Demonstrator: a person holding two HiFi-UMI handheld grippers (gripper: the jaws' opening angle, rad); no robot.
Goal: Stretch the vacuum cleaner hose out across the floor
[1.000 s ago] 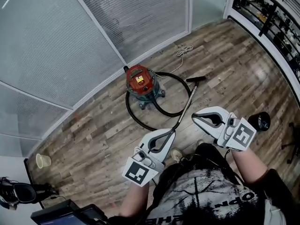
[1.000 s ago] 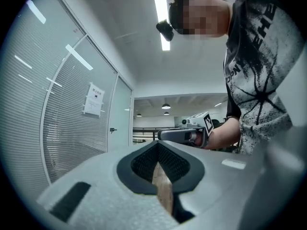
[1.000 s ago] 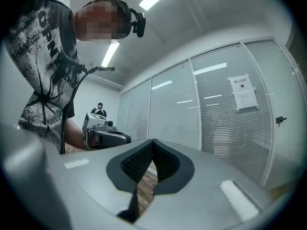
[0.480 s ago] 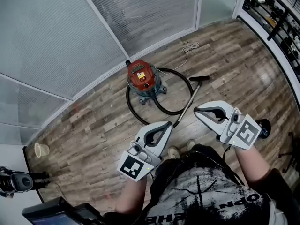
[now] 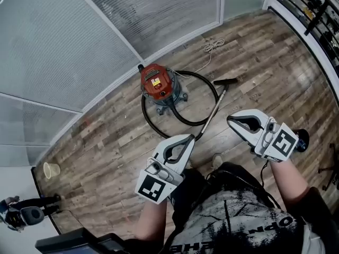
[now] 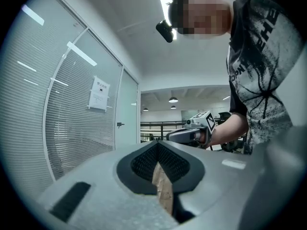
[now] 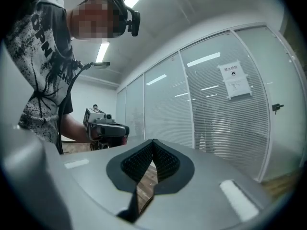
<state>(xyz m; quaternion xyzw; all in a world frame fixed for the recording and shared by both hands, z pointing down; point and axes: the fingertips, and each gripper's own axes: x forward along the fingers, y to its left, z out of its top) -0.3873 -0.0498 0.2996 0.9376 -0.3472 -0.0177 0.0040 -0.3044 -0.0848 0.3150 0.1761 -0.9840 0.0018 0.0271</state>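
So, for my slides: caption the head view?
Left gripper and right gripper, jaws shut and empty, near a red vacuum cleaner, its hose looped on the floor.

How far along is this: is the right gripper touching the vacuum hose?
Apart. Head view shows bare floor between the right gripper and the hose; its own view shows shut, empty jaws.

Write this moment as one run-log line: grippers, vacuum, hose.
left gripper: jaws shut, empty | right gripper: jaws shut, empty | hose: curled by vacuum on floor, untouched | task: not begun
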